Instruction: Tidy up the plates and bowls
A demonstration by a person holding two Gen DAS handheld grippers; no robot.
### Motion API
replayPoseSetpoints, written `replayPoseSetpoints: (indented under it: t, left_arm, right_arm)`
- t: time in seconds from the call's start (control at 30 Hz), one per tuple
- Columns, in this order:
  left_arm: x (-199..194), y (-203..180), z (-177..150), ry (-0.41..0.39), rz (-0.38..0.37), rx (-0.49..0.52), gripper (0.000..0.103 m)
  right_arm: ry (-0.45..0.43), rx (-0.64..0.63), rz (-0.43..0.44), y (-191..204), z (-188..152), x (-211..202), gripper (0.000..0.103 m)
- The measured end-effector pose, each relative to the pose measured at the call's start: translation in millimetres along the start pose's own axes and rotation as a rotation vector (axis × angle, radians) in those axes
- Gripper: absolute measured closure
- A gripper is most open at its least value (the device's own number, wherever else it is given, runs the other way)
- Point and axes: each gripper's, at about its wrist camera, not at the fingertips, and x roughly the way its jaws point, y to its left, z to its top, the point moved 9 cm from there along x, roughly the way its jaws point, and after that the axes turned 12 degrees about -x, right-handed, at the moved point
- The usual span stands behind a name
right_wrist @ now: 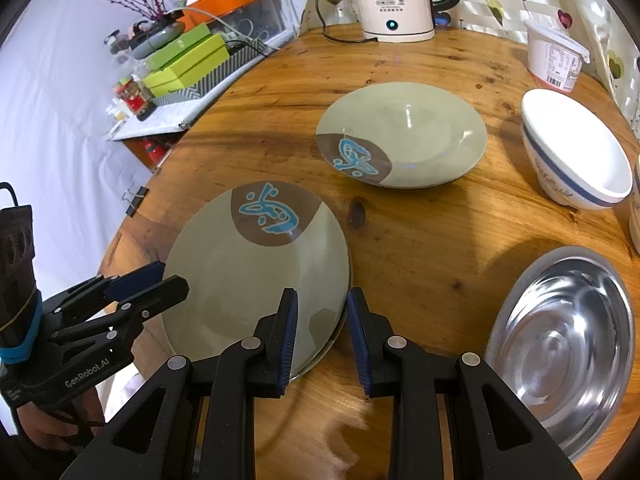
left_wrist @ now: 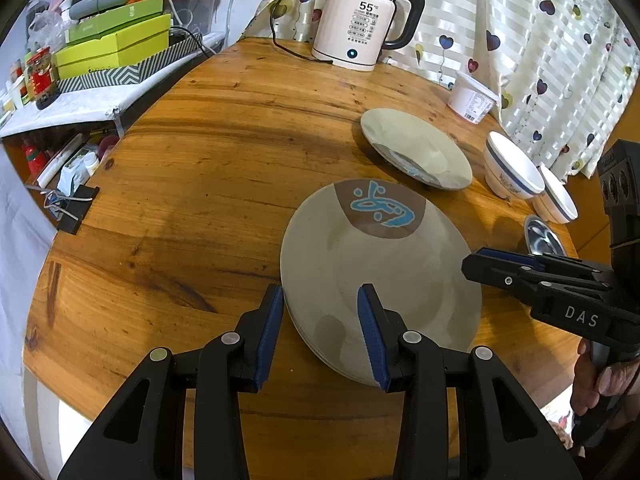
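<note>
Plates first: near stack (right_wrist: 256,276) of grey-green plates sat on the wooden counter (left_wrist: 200,200), at least two rims visible at its near edge. Left tool (left_wrist: 320,332) straddled that stack's left rim, one blue pad outside the edge, one over the plate face, jaws apart and no pad pressing. Right tool (right_wrist: 322,336) straddled the right rim the same way; gap narrower, but daylight showed on both sides of the rim, so not clamped either. Looked like the stack had just been set down or was about to be lifted; I couldn't tell which.

Second matching plate (right_wrist: 402,136) lay apart, farther back toward the kettle (left_wrist: 368,16). White bowl (right_wrist: 576,152) with blue band stood right of it, another bowl (left_wrist: 558,200) just beside that. Steel bowl (right_wrist: 564,344) sat near the right tool.

Step in hand, my read: consolidating plates. Next move likely needs one tool clear of the stack, then a rim grip on the far plate, kept level, landed centred on the stack. Bowls nest after.
</note>
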Motion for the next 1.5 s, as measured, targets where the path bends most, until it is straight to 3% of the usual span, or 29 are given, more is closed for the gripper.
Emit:
replayPoseSetpoints:
  t: [0.47, 1.5]
  left_arm:
    - [-19.7, -13.3, 22.6, -0.048, -0.054, 0.02, 0.063]
    - [-8.2, -38.9, 40.9, -0.034, -0.065, 0.07, 0.063]
  right_arm:
    - [-0.144, 0.048, -0.006, -22.0, 4.8, -56.8, 0.065]
    - [-0.162, 0.147, -0.017, -54.4, 10.2, -70.9, 0.061]
